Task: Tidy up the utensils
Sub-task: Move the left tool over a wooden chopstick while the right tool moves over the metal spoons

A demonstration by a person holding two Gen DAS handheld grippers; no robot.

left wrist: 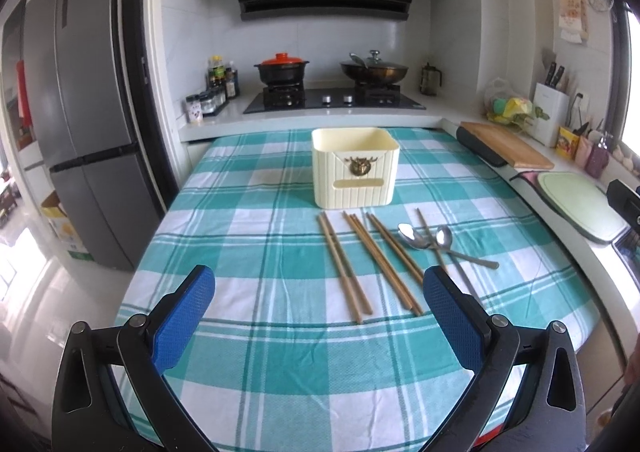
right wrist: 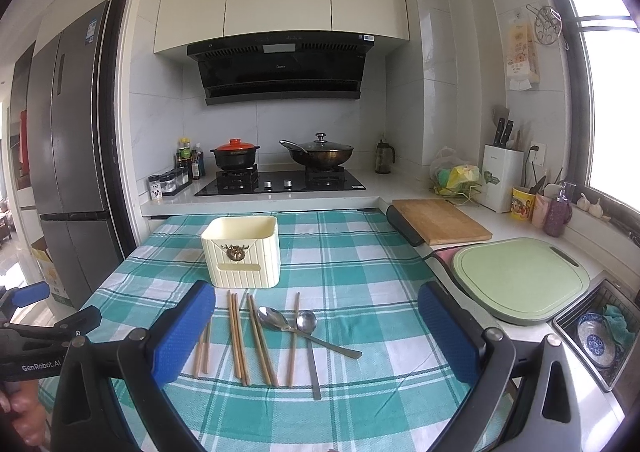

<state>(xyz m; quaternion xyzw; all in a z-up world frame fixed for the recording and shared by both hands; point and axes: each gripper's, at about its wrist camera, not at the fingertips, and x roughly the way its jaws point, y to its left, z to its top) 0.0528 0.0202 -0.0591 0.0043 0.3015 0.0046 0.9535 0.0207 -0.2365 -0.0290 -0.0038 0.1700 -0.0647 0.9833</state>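
Teal-and-white checked cloth [left wrist: 260,352] spread over the bench, seen from two tool-mounted cameras facing a kitchen wall.

Near the middle of the cloth, one cream ribbed utensil holder [left wrist: 356,176], upright, open-topped, with a brass deer-head badge on its front. Just in front of it, on the cloth, wooden chopsticks [left wrist: 372,264] lying flat in loose groups: two on the left, then three, then two, then one single stick among the spoons. Eight in all, as far as can be told. Two metal spoons [left wrist: 416,238] to the right of the sticks, bowls up, handles crossed over each other.

Left tool [left wrist: 320,274] held low over the near edge of the cloth, blue pads spread wide, grasping nothing. Right tool [right wrist: 316,290] likewise released, pads wide apart, framing the chopsticks and spoons from above and touching none; leftmost pair of sticks partly hidden behind its left pad.

Beyond the bench: black gas stove [right wrist: 280,182] with two burners, carrying one black clay pot with an orange lid [right wrist: 234,156] and one lidded wok [right wrist: 320,158]. On the right counter, one wooden cutting board [right wrist: 440,220], one pale green board [right wrist: 520,280], one white knife block [right wrist: 500,180]. Grey fridge [left wrist: 80,132] at far left.
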